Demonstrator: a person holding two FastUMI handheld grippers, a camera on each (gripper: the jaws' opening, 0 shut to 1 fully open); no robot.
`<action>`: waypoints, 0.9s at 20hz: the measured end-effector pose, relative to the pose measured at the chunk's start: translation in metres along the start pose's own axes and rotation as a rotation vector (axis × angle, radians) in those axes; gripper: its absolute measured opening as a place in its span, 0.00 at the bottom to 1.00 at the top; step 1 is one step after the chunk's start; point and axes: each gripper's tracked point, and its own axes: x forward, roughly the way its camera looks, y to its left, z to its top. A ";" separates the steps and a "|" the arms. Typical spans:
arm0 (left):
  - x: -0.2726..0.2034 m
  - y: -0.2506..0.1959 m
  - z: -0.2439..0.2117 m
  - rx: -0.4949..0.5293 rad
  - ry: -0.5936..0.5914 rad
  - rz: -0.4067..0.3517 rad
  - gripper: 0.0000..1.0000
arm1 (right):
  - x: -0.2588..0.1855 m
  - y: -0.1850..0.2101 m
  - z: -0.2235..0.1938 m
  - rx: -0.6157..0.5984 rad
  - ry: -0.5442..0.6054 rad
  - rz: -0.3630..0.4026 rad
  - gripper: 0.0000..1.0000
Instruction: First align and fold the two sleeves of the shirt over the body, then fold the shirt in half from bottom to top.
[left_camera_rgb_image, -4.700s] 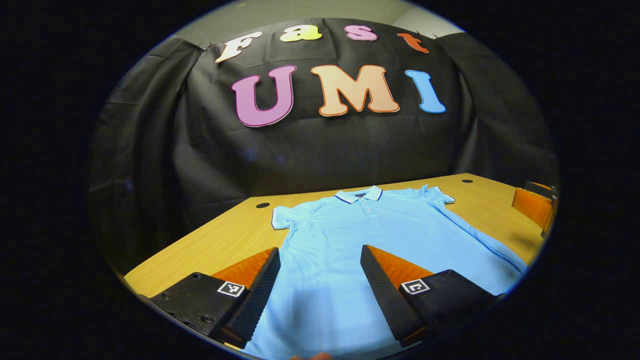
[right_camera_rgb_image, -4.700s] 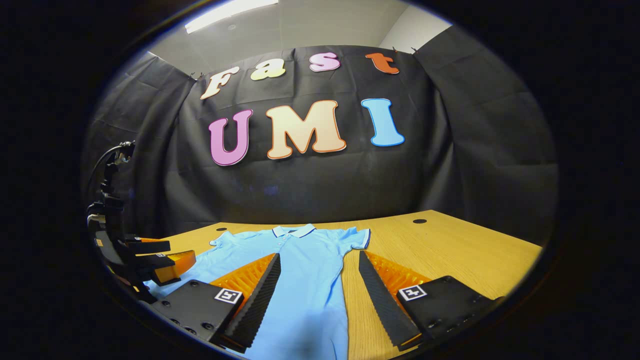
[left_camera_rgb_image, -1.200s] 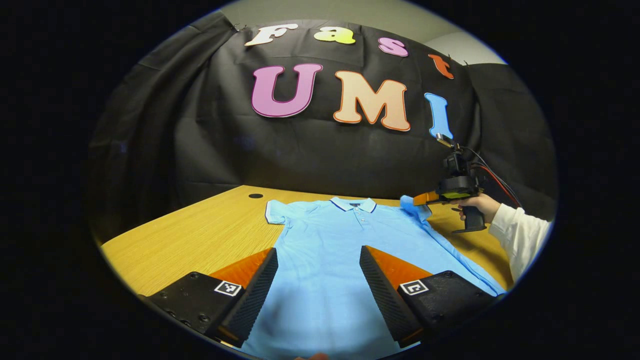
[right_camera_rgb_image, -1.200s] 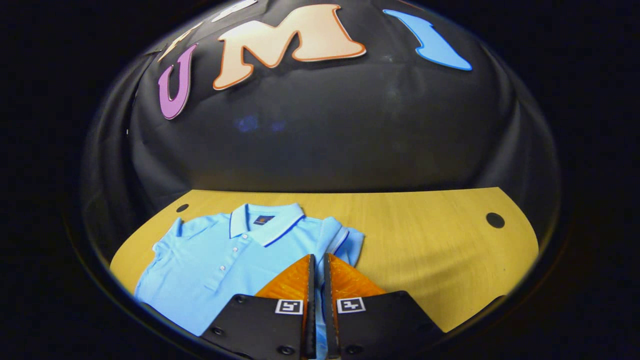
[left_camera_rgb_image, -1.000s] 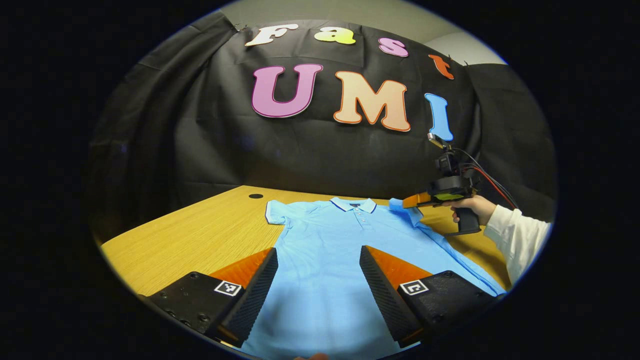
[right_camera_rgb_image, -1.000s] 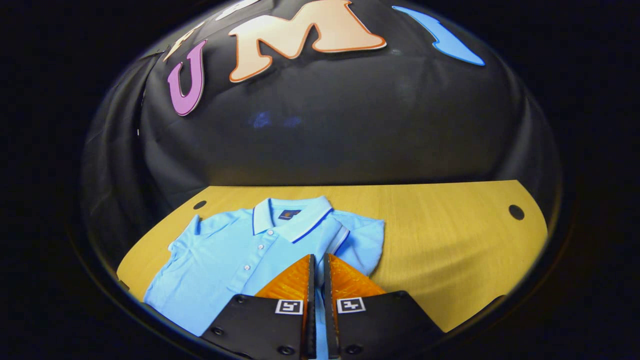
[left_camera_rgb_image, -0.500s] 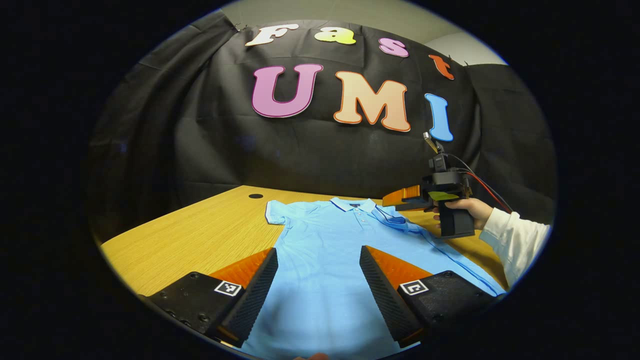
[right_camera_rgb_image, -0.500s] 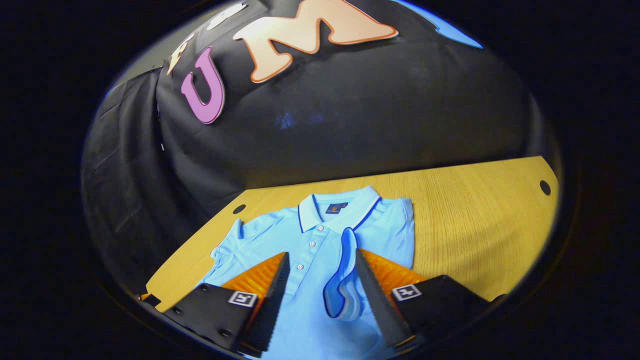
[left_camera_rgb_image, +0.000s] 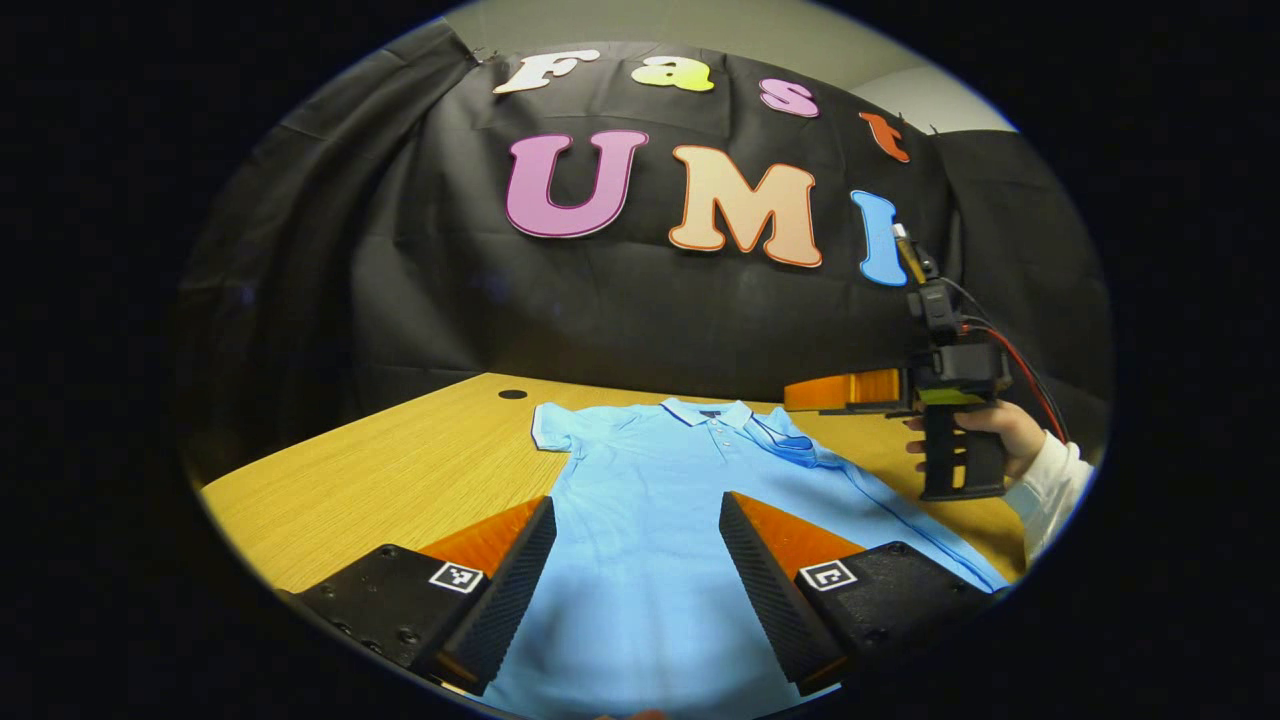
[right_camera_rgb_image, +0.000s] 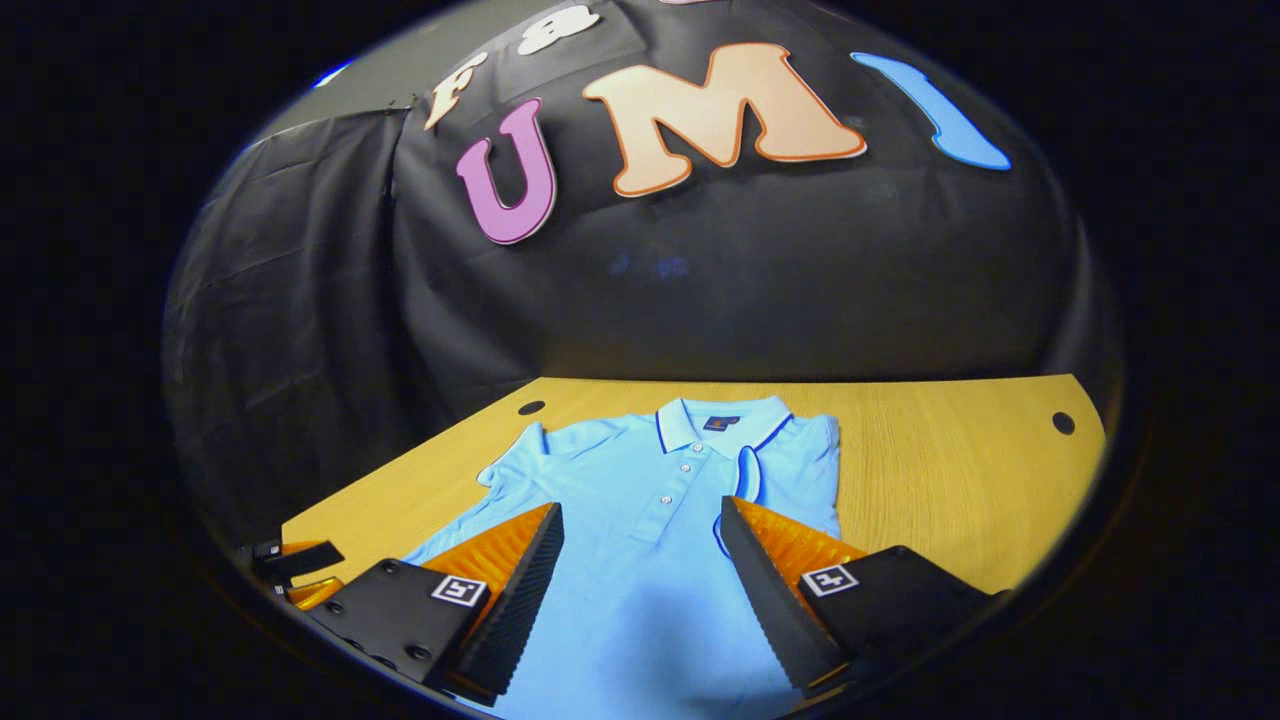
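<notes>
A light blue polo shirt (left_camera_rgb_image: 650, 490) lies flat on the wooden table (left_camera_rgb_image: 400, 470), collar (left_camera_rgb_image: 710, 410) at the far end. One sleeve (left_camera_rgb_image: 550, 425) is spread out to the side. The other sleeve (right_camera_rgb_image: 745, 480) lies folded over the chest beside the button placket. My left gripper (left_camera_rgb_image: 635, 500) is open above the shirt's lower body, holding nothing. My right gripper (right_camera_rgb_image: 640, 507) is also open and hangs above the shirt (right_camera_rgb_image: 640, 560) with nothing between its fingers. In the left gripper view the right gripper (left_camera_rgb_image: 850, 392) is lifted clear of the table, held by a hand (left_camera_rgb_image: 965, 430).
Round cable holes (right_camera_rgb_image: 1063, 423) (left_camera_rgb_image: 512, 394) sit in the table's far corners. Bare wood (right_camera_rgb_image: 950, 480) stretches beside the shirt on the folded-sleeve side. The left gripper (right_camera_rgb_image: 295, 560) shows at the low left edge of the right gripper view. The black cloth wall stands behind the table.
The right gripper carried the sleeve over the chest, opened and let it go, then rose and drew back. The left gripper stayed open and still.
</notes>
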 end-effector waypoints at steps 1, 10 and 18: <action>0.001 -0.001 -0.001 -0.002 0.008 -0.007 0.98 | -0.012 0.004 -0.003 0.000 -0.013 0.004 0.98; 0.023 0.022 0.002 -0.098 0.118 -0.056 0.99 | -0.136 -0.020 -0.019 -0.022 -0.156 -0.127 0.98; 0.076 0.046 0.037 -0.111 0.201 -0.094 0.98 | -0.168 -0.027 -0.042 -0.057 -0.154 -0.192 0.98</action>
